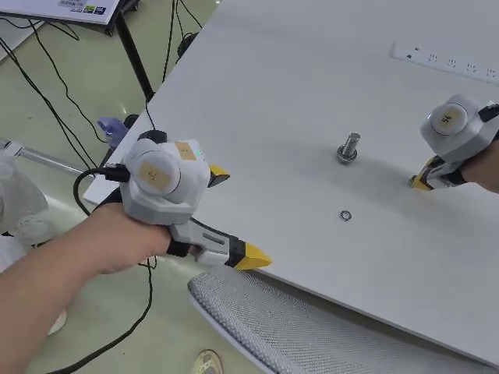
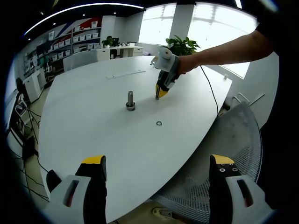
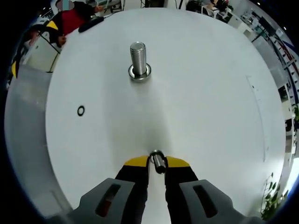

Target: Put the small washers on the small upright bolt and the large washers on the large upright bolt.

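A large upright bolt [image 1: 348, 146] [image 2: 130, 100] [image 3: 138, 60] stands mid-table with a washer around its base. One small washer [image 1: 345, 216] [image 2: 159, 123] [image 3: 81, 110] lies flat on the white table, nearer the front edge. My right gripper [image 1: 423, 182] [image 2: 160, 93] [image 3: 157, 162] points down at the table to the right of the large bolt, shut on a small silver bolt [image 3: 158, 161]. My left gripper [image 1: 238, 214] [image 2: 158, 161] hovers at the table's near-left edge, open, with nothing between its yellow fingertips [image 2: 95, 161].
The white table [image 1: 312, 78] is bare around the bolt. A white power strip [image 1: 444, 58] lies at its far right. A grey mesh chair [image 1: 296, 331] sits under the near edge. Cables [image 1: 47, 86] run over the floor at left.
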